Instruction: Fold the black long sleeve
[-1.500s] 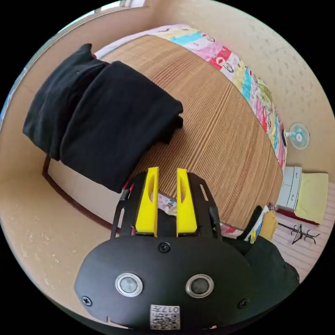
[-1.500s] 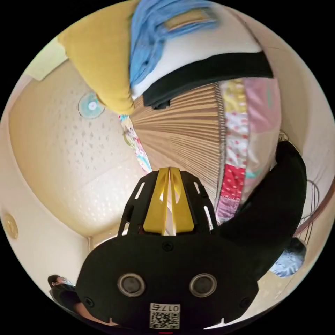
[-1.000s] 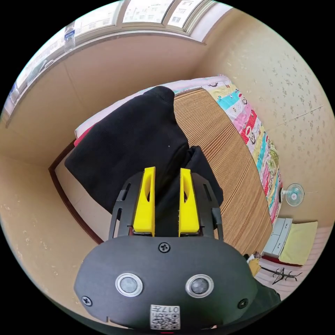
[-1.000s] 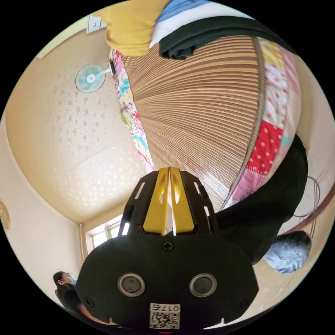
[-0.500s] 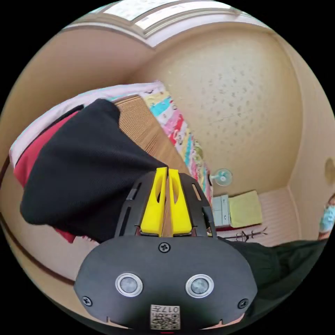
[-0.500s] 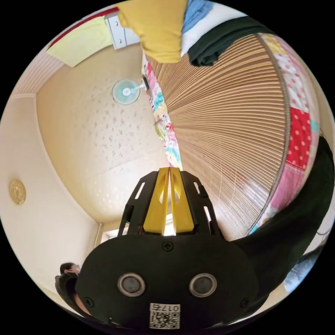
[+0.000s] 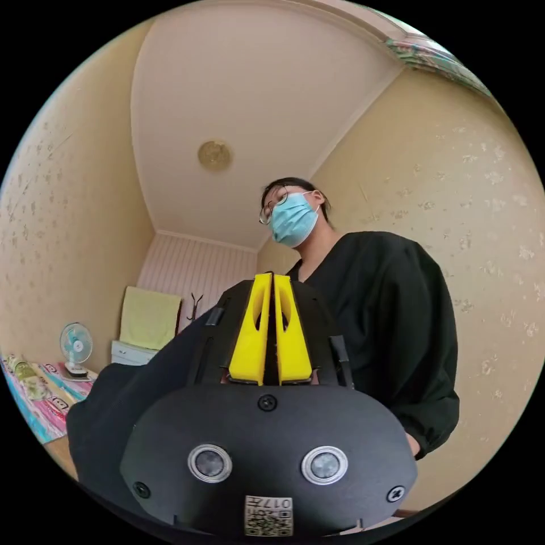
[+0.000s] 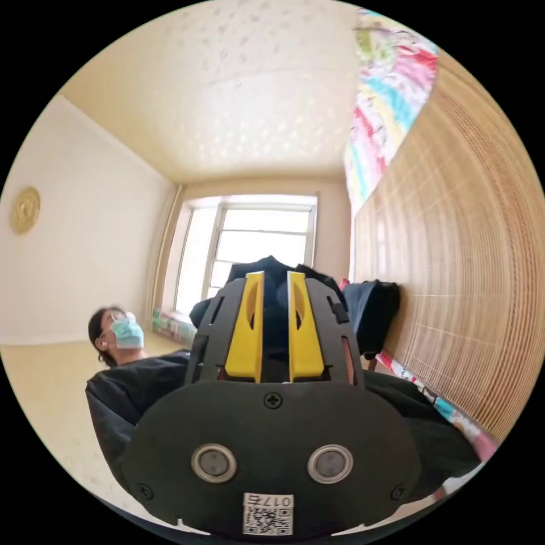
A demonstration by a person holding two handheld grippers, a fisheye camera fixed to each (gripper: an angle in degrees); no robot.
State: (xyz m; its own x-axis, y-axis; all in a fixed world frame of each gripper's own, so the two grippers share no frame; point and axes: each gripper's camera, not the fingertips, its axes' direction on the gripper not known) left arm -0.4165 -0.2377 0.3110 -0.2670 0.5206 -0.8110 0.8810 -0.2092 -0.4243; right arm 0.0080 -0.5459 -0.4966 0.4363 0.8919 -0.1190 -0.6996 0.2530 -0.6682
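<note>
Left tongs (image 7: 273, 279): yellow jaws closed, nothing gripped, facing person in black top (image 7: 386, 318) | Right tongs (image 8: 275, 278): jaws narrowly apart, empty | Folded black long sleeve (image 8: 372, 315): on bed's woven bamboo mat (image 8: 471, 238), beyond right tongs.

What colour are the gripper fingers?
Yellow, set in a black frame. The right gripper view shows the right gripper's fingers best, standing apart.
</note>
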